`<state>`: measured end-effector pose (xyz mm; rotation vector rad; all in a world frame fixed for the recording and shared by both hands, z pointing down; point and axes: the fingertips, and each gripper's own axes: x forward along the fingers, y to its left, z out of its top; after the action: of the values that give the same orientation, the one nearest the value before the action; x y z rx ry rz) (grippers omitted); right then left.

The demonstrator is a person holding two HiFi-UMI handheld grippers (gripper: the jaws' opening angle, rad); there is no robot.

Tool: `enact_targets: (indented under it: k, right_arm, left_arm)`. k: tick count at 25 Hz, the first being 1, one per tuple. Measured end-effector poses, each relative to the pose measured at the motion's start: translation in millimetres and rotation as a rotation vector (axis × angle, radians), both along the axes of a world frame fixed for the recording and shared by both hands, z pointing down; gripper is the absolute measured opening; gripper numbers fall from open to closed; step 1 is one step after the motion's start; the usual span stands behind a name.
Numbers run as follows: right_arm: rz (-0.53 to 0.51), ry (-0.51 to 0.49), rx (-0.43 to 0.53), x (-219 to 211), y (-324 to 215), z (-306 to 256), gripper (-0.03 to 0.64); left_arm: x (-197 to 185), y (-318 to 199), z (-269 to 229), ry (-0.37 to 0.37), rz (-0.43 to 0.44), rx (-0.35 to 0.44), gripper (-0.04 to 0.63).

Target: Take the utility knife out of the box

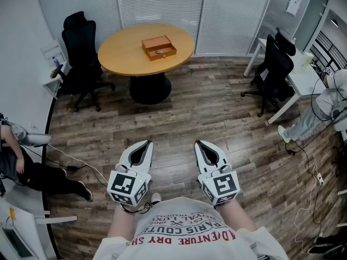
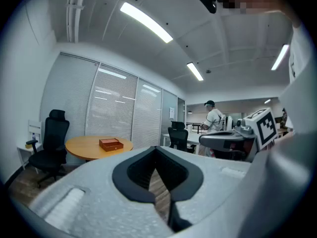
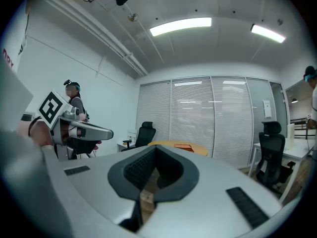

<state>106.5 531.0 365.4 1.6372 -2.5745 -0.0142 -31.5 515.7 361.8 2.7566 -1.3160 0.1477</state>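
- Left claw (image 1: 145,145) and right claw (image 1: 200,145) are closed and empty.
- Dark utility knife (image 1: 159,51) lies crosswise in the open brown wooden box (image 1: 153,41) on the round wooden counter (image 1: 122,53), far ahead, seemingly nearer the left claw.

Office, meeting-room corner. Wood-plank floor (image 1: 206,118). Far: round wooden table (image 1: 119,53), black swivel chair (image 1: 80,45) at its left, closed white blinds (image 1: 162,1) on glazed wall behind. Right: white desk (image 1: 298,83) with second swivel chair (image 1: 274,69). Ceiling strip lights (image 2: 147,22). Power cables (image 1: 306,199) trailing over floor, near right. More desks and chairs far right in left gripper view.
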Motion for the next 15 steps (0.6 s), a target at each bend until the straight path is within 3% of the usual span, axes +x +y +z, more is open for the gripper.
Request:
enact_targets:
  k: [3,7,15]
  right_arm:
    - [0.014,0.001,-0.002,-4.0,-12.9,-2.1,0.006]
    - [0.032,0.0,-0.006,-11.9,-25.4,-1.0,0.006]
    - [0.074,-0.036,-0.022,-40.9,-48.1,1.5,0.006]
  left_arm:
    - [-4.9,-12.3,-6.5,0.065,0.029,-0.02,-0.005]
    - [-16.2,-27.8,-6.2,0.025,0.025,0.002,-0.005]
    - [-38.6,-50.4,2.7,0.017,0.066,-0.014,-0.005]
